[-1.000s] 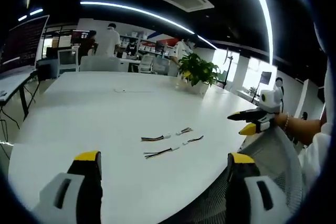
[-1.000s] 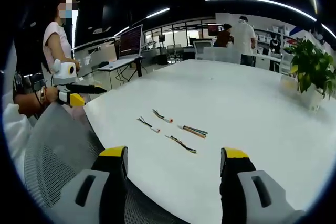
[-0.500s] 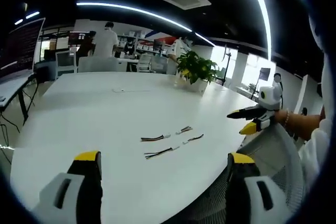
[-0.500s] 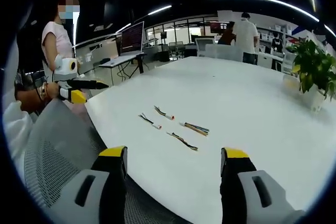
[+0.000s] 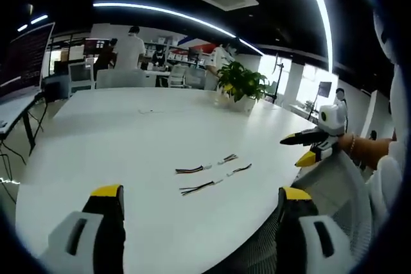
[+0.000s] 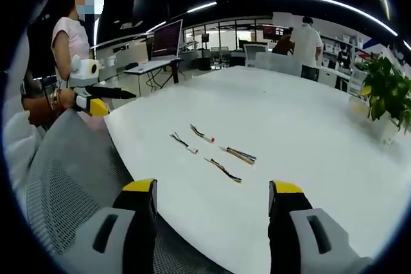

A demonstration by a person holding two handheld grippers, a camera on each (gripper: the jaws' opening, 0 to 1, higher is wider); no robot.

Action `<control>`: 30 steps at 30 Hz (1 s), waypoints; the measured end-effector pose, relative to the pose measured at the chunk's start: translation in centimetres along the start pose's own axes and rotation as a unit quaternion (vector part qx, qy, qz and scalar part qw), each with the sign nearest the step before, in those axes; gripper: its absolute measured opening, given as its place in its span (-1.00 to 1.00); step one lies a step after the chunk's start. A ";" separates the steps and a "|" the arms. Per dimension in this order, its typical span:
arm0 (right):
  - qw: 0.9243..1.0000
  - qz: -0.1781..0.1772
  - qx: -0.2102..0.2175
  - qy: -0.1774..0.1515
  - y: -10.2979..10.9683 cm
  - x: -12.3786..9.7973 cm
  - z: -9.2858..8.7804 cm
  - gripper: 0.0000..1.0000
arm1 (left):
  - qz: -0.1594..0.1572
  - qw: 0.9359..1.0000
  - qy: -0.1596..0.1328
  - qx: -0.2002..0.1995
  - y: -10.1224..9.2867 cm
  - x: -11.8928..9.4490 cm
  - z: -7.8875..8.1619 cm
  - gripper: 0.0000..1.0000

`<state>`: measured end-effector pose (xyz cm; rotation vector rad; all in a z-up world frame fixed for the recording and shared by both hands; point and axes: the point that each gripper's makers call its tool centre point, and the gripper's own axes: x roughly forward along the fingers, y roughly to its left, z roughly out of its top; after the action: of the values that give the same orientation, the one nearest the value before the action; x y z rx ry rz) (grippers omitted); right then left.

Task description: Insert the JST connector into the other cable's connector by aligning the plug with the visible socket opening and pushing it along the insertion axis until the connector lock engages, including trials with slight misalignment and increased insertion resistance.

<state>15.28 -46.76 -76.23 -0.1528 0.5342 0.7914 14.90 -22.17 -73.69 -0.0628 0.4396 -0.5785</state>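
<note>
On the white bench (image 5: 128,139), four short cable pieces are lying together near the rounded front edge, well short of the potted plant (image 5: 241,88) that is standing at the far side. In the left gripper view, the cable with the white connector (image 5: 192,170) is lying farthest from the plant's side of the group; just beside it toward the plant is a shorter connector cable (image 5: 226,158), then a thin dark cable (image 5: 240,169), and nearest the camera a striped-wire cable (image 5: 199,187). None of them is touching a claw, and the connectors are lying apart, not mated.

The left claw (image 5: 200,200) is hovering above the bench edge, short of the cables, its yellow-tipped jaws standing wide apart with nothing between them. The right claw (image 6: 210,197) is likewise spread wide and empty, hanging over a grey mesh chair back (image 6: 58,184) and the bench edge. In the right gripper view the cables are lying between that claw and the plant (image 6: 388,94), a red-tipped one (image 6: 201,134) among them.

Each view is also catching the other claw off to one side, held in a person's hand (image 6: 45,104) beyond the bench edge. People are standing at the far end of the room, past the plant.
</note>
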 end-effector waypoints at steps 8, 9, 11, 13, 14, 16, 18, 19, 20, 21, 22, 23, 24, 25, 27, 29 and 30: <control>1.000 0.004 -0.008 0.002 -0.3 0.2 0.0 0.37 | -0.002 1.000 0.009 0.014 0.2 0.4 0.0 0.97; 1.000 0.005 -0.010 0.005 -0.3 0.3 -0.1 0.37 | -0.002 1.000 0.010 0.015 0.2 0.4 0.1 0.97; 1.000 0.006 -0.012 0.010 -0.3 0.4 -0.2 0.37 | -0.002 1.000 0.011 0.019 0.3 0.5 0.2 0.97; 1.000 0.007 -0.014 0.010 -0.3 0.4 -0.1 0.37 | -0.004 1.000 0.011 0.020 0.4 0.6 0.3 0.97; 1.000 0.007 -0.014 0.010 -0.3 0.4 -0.1 0.36 | -0.005 1.000 0.011 0.021 0.4 0.7 0.4 0.97; 1.000 0.007 -0.014 0.010 -0.4 0.5 0.0 0.36 | -0.007 1.000 0.013 0.024 0.3 0.9 0.4 0.97; 1.000 0.006 -0.015 0.011 -0.5 0.6 0.1 0.36 | -0.009 1.000 0.015 0.026 0.3 1.0 0.4 0.97; 1.000 0.006 -0.017 0.011 -0.6 0.6 0.2 0.36 | -0.010 0.999 0.016 0.027 0.3 1.1 0.5 0.97; 1.000 0.007 -0.017 0.011 -0.6 0.6 0.2 0.36 | -0.010 0.999 0.015 0.027 0.4 1.2 0.6 0.97; 1.000 0.008 -0.018 0.010 -0.7 0.7 0.3 0.36 | -0.010 0.999 0.015 0.028 0.4 1.3 0.7 0.97; 1.000 0.008 -0.019 0.010 -0.7 0.8 0.4 0.36 | -0.011 0.999 0.015 0.029 0.5 1.3 0.7 0.97; 1.000 0.008 -0.023 0.011 -0.8 0.8 0.5 0.36 | -0.011 0.999 0.015 0.030 0.6 1.4 0.8 0.97; 1.000 0.007 -0.025 0.010 -0.9 0.9 0.6 0.37 | -0.012 0.999 0.016 0.031 0.6 1.5 0.9 0.97; 1.000 0.007 -0.026 0.009 -1.0 0.9 0.8 0.36 | -0.012 0.999 0.016 0.033 0.7 1.6 0.9 0.97; 1.000 0.009 -0.028 0.008 -1.1 1.0 1.1 0.36 | -0.011 0.999 0.015 0.036 0.8 1.7 1.2 0.97; 0.999 0.008 -0.031 0.008 -1.4 1.2 1.3 0.36 | -0.012 0.999 0.015 0.036 1.0 1.9 1.4 0.97; 0.999 0.008 -0.032 0.009 -1.5 1.3 1.4 0.36 | -0.012 0.999 0.015 0.037 1.0 1.9 1.4 0.97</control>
<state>17.63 -46.55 -75.82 -0.2154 0.5273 0.8242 17.49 -22.44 -73.32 0.0105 0.4474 -0.6195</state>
